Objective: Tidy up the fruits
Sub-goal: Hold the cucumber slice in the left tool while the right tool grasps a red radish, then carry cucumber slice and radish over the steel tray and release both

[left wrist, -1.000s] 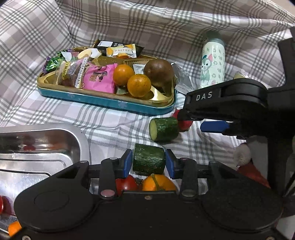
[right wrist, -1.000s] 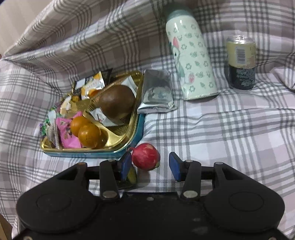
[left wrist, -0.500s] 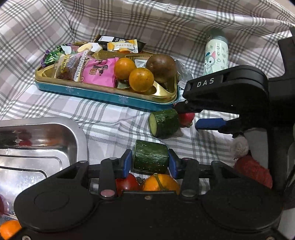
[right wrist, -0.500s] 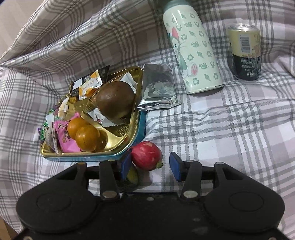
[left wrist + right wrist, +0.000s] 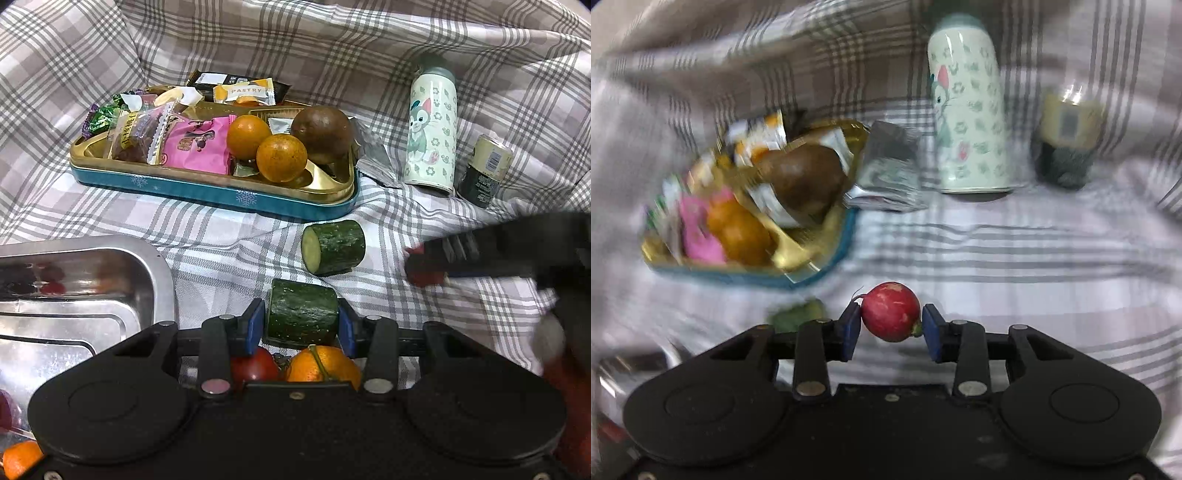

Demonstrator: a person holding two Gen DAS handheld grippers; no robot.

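My left gripper (image 5: 301, 325) stands open around a dark green cucumber piece (image 5: 301, 312) that lies on the checked cloth between its blue pads. A second cucumber piece (image 5: 334, 247) lies just beyond it. Under that gripper sit a tomato (image 5: 255, 369) and an orange (image 5: 321, 365). My right gripper (image 5: 891, 321) is closing, and its pads press on both sides of a small red radish (image 5: 890, 310), held just above the cloth. In the left wrist view the right gripper (image 5: 428, 258) is a dark blur at the right.
A gold and teal tin (image 5: 207, 188) holds snack packets, two oranges (image 5: 280, 157) and a brown fruit (image 5: 321, 133). A steel tray (image 5: 92, 288) lies at the left. A cartoon-print bottle (image 5: 430, 129), a can (image 5: 484, 170) and a silver packet (image 5: 369, 155) stand behind.
The right gripper has closed onto the radish and drawn away to the right of the far cucumber piece, with its view now blurred. The left jaws have widened a little around the near cucumber piece.
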